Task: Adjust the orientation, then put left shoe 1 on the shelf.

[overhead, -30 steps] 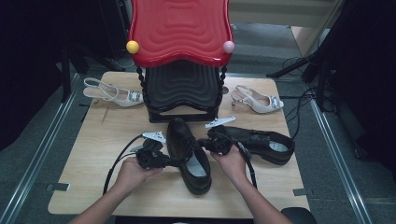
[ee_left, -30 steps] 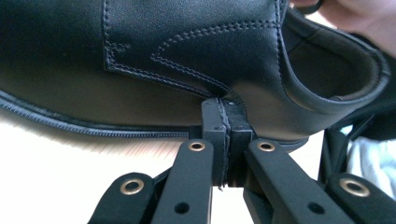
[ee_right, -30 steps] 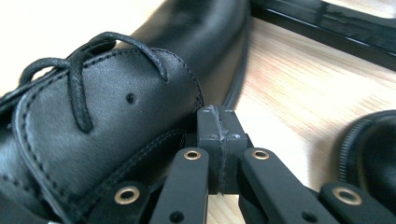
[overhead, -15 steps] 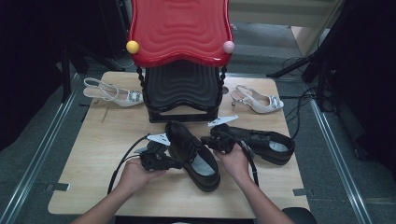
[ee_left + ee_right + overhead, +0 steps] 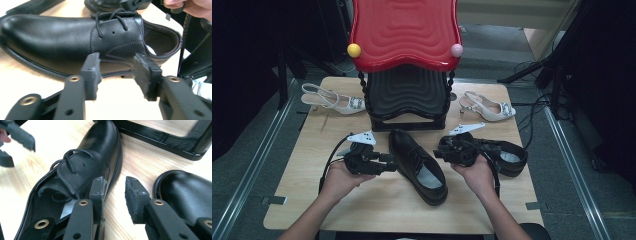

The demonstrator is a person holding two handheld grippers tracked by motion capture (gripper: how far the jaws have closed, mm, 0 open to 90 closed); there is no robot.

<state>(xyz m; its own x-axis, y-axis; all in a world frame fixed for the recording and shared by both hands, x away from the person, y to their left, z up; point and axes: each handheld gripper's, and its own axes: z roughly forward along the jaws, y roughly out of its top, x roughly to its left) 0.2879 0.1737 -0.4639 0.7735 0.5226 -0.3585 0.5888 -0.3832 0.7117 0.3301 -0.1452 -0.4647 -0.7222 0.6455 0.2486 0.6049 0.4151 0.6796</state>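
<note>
Now, fingers: we see both pairs spread apart, clamping nothing.
Left gripper [image 5: 388, 163]: in its own view [image 5: 117, 75] our two jaws stand open just short of the shoe's side, above bare wood.
Right gripper [image 5: 439, 152]: in its own view [image 5: 114, 191] our jaws gape over the strip of table between the two black shoes; the left pad sits by the near shoe's edge, and we cannot tell if it touches.
Hands: our left hand [image 5: 337, 177] and right hand [image 5: 472, 174] come in from the near edge, each wrapped round a gripper.
Shoe [image 5: 417, 162]: black lace-up, flat on its sole at the table's middle, toe toward the stand, heel toward us, between the two grippers; seen too at [image 5: 75, 47] and [image 5: 82, 170].
Second shoe [image 5: 507, 155]: black, lying to the right of the first, partly under the right gripper.
Stand [image 5: 407, 95]: black ribbed base with a red wavy top, at the far middle of the table.
Sandals: one pale heeled sandal [image 5: 332, 99] left of the stand, another [image 5: 489, 107] to its right.
Table [image 5: 377, 205]: light wood grain, rounded corners, bare toward us.
Room: we see a dim grey floor, metal rails along both sides, cables and dark gear at the right.
</note>
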